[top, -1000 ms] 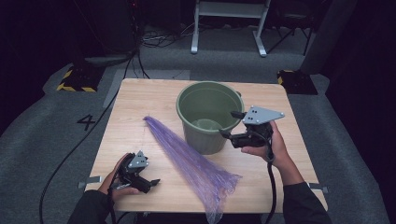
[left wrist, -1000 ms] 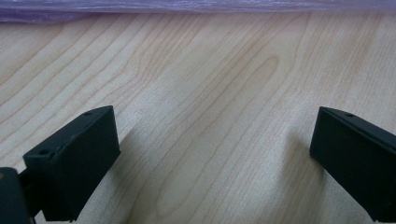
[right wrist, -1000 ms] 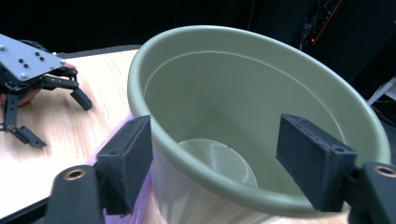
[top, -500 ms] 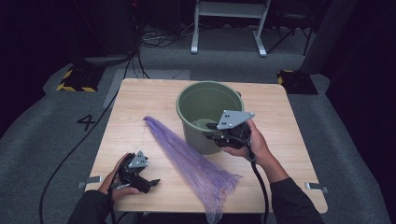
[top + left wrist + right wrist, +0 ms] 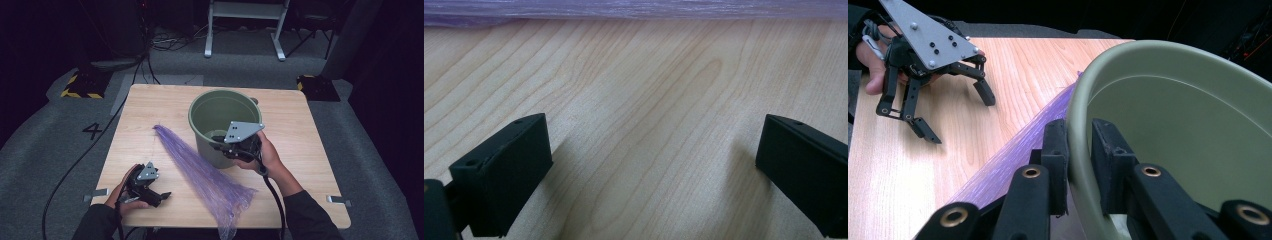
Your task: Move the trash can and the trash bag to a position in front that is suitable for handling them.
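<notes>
An olive-green bucket (image 5: pixel 192 119) stands upright on the wooden table (image 5: pixel 150 110), right of centre. A long purple see-through bag (image 5: pixel 200 170) lies flat, running diagonally from the table's middle to its front edge. My right gripper (image 5: pixel 216 142) is shut on the bucket's near rim (image 5: pixel 1173 125), one jaw inside the wall and one outside. The purple bag (image 5: pixel 1013 155) passes just below that jaw. My left gripper (image 5: pixel 160 198) rests on the table at the front left, open, with bare wood between its jaws (image 5: pixel 654 170) and the bag's edge (image 5: pixel 634 10) just ahead. From the right gripper view the left gripper (image 5: pixel 958 116) stands spread open.
The bag's wide end hangs over the table's front edge (image 5: pixel 227 227). Behind the table stands a white metal frame (image 5: pixel 245 25). Cables and yellow-black blocks (image 5: pixel 80 85) lie on the grey floor. Bare wood spreads at the table's back left and far right.
My right gripper has moved left from beside the bucket's right side to its near rim and closed on it. The left gripper, the bag and the bucket have stayed put.
</notes>
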{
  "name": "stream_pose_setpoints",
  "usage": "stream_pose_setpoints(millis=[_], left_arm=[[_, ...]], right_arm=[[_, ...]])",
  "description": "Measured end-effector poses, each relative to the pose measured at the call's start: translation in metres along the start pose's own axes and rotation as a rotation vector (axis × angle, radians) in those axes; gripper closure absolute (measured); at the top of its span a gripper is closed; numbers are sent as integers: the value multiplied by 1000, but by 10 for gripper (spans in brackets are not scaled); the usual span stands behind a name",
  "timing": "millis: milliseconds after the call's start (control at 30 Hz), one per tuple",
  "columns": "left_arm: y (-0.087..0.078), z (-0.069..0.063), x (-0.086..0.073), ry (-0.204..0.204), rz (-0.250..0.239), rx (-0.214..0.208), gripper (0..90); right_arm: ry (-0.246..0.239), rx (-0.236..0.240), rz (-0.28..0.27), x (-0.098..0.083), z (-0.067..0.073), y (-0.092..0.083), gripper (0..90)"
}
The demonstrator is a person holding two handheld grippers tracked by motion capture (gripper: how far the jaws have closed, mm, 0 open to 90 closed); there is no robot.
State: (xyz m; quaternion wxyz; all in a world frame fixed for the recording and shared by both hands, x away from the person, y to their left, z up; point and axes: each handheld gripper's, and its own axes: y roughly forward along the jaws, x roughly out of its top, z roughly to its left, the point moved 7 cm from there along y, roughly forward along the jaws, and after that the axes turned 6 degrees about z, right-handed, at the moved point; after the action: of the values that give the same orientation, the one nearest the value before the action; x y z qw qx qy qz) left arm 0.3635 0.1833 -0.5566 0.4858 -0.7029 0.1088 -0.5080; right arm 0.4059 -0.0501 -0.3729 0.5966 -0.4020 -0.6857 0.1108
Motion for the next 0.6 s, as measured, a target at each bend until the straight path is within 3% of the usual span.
stream_pose_setpoints(millis=[267, 400, 533, 600], left_arm=[[0, 0, 0, -3, -1, 5, 11], [0, 0, 0, -3, -1, 7, 13], [0, -1, 0, -6, 0, 10, 14], [0, -1, 0, -8, -2, 12, 15]], right_arm=[[-20, 10, 5, 0, 8, -4, 783], [-18, -6, 1, -1, 10, -8, 683], [-9, -62, -5, -9, 14, -22, 444], [0, -90, -16, -15, 16, -31, 428]])
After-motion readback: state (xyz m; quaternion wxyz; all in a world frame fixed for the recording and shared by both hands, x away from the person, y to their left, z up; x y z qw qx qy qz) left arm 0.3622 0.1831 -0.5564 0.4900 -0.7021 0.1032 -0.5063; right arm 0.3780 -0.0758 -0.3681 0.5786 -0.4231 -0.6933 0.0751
